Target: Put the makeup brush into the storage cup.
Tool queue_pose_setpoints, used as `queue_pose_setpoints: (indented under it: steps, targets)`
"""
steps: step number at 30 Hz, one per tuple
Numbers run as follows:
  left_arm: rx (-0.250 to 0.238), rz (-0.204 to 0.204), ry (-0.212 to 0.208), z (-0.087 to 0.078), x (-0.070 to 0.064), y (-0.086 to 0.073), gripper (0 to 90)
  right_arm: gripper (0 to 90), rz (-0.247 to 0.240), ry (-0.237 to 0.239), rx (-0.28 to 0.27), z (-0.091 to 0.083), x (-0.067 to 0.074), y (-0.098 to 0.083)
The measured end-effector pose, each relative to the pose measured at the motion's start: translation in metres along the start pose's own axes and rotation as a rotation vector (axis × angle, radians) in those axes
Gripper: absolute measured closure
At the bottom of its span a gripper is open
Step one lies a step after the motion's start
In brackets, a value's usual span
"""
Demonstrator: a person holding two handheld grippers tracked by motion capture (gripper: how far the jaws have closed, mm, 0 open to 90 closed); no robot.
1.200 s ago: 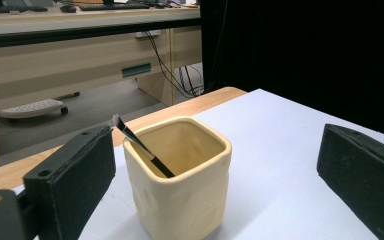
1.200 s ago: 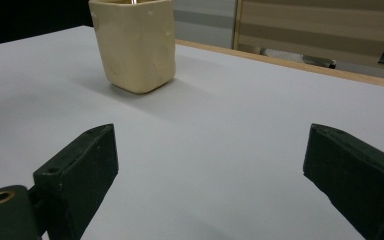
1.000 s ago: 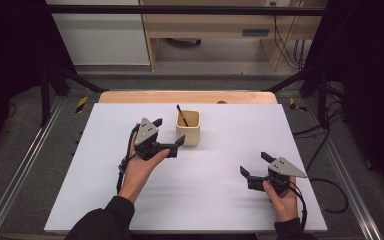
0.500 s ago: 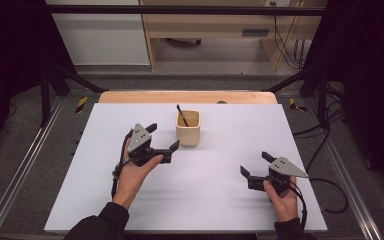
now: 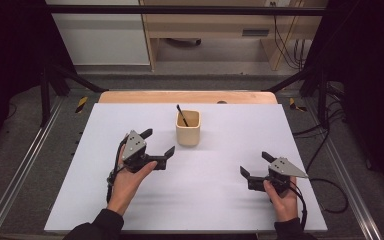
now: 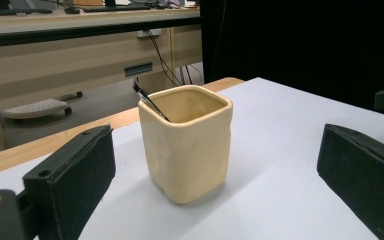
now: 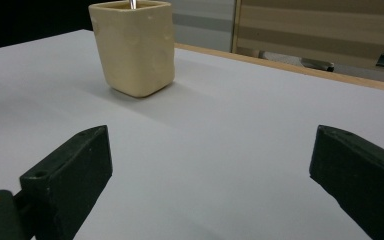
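On the white surface [image 5: 205, 200], high view: cream cup [image 5: 188, 128] holding a black brush [image 5: 181, 115], near left claw [image 5: 158, 142], jaws wide; right claw [image 5: 253, 164] well apart, wide. Left gripper view: cup [image 6: 186, 142] ahead between jaws. Right gripper view: cup [image 7: 134, 46] far, upper left.

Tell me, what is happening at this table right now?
A person holds a tool in each hand over a white table. The left tool, jaws open, points at a cream cup with a thin black brush standing in it, close but not touching. The right tool, also open, rests farther off, holding nothing.
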State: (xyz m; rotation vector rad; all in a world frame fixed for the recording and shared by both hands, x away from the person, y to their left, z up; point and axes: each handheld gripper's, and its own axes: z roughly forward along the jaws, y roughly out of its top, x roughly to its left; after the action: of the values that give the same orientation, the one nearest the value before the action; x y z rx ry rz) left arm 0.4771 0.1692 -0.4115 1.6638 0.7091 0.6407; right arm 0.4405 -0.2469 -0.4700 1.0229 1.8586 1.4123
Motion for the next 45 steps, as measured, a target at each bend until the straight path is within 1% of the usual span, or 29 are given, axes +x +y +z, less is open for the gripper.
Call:
queue_pose_setpoints:
  steps: [5, 7, 9, 14, 25, 29, 31, 34, 35, 38, 41, 43, 45]
  targets:
    - [-0.008, -0.004, 0.000, -0.011, 0.001, -0.008, 1.9, 4.0, -0.004, 0.001, 0.001, 0.000, 0.000, 0.000]
    - [-0.012, -0.003, 0.009, -0.015, 0.001, -0.011, 1.9, 4.0, -0.004, 0.001, 0.002, 0.000, 0.000, 0.000]
    - [-0.015, 0.000, 0.009, -0.019, 0.002, -0.014, 1.9, 4.0, -0.009, 0.002, 0.003, 0.000, 0.000, 0.000]
    - [-0.022, -0.015, 0.015, -0.027, 0.004, -0.022, 1.9, 4.2, -0.011, 0.005, 0.004, 0.000, 0.001, -0.001]
    - [-0.030, -0.002, 0.025, -0.043, 0.010, -0.029, 1.9, 4.2, -0.014, 0.005, 0.000, 0.000, 0.001, 0.000]
    - [-0.036, 0.005, 0.032, -0.048, 0.013, -0.031, 1.9, 4.4, -0.009, 0.007, -0.005, -0.001, 0.002, 0.000]
    - [-0.041, 0.007, 0.043, -0.051, 0.014, -0.032, 1.8, 4.7, 0.016, 0.024, -0.023, -0.002, 0.002, 0.001]
    - [-0.054, 0.019, 0.057, -0.057, 0.016, -0.034, 1.8, 4.6, 0.001, 0.005, -0.037, -0.004, 0.003, 0.003]
    - [-0.059, 0.016, 0.062, -0.059, 0.017, -0.034, 1.8, 4.5, 0.008, 0.000, -0.041, -0.004, 0.003, 0.003]
    - [-0.070, 0.005, 0.075, -0.064, 0.020, -0.036, 1.8, 4.2, 0.001, -0.012, -0.049, -0.005, 0.003, 0.003]
    - [-0.075, 0.014, 0.088, -0.069, 0.023, -0.036, 1.9, 4.2, -0.002, -0.016, -0.047, -0.007, 0.002, 0.003]
    - [-0.082, 0.011, 0.093, -0.072, 0.026, -0.037, 1.9, 4.4, 0.001, -0.016, -0.056, -0.008, 0.002, 0.003]
    - [-0.080, 0.011, 0.097, -0.075, 0.028, -0.038, 1.8, 4.4, -0.007, -0.020, -0.070, -0.010, 0.002, 0.004]
